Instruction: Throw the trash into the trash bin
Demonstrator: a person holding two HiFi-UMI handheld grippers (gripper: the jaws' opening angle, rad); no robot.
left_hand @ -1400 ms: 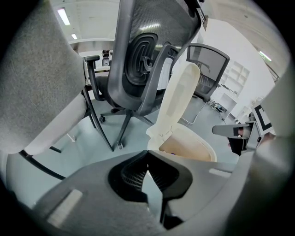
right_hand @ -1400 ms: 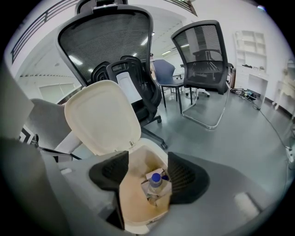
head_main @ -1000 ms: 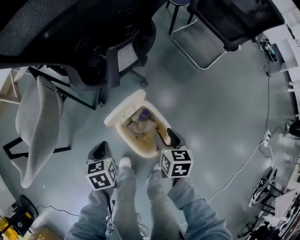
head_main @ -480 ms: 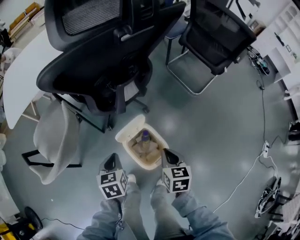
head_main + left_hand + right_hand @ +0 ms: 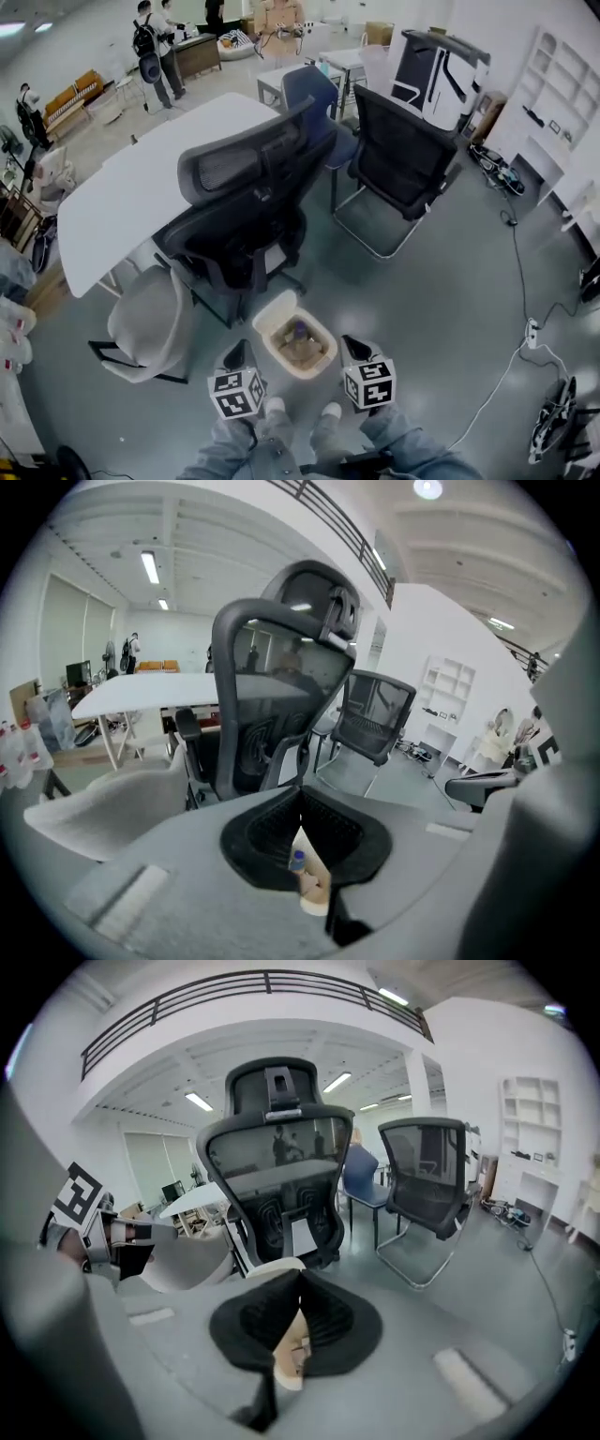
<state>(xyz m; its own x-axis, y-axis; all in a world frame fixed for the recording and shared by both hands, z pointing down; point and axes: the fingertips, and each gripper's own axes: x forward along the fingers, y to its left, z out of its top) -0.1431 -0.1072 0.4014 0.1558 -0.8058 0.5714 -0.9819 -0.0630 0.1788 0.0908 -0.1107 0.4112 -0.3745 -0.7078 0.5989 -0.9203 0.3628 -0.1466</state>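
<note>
— While the trash (image 5: 302,352) is lying inside the trash bin (image 5: 330,349), what is showing on top?
— A purple-capped bottle (image 5: 298,330) is poking up among it, and the bin's lid (image 5: 272,309) is standing open.
— And the tools?
— The left gripper (image 5: 238,349) is hovering just left of the bin and the right gripper (image 5: 352,345) just right of it, both with jaws pressed together and gripping nothing. A black office chair (image 5: 253,187) is standing beyond the bin.

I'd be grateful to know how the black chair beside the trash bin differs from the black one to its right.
The near chair has a tall back with a headrest; the far chair has a lower back without one. The near chair stands on spreading legs; the far chair rests on a bent metal sled frame. Both are black and empty.
</note>
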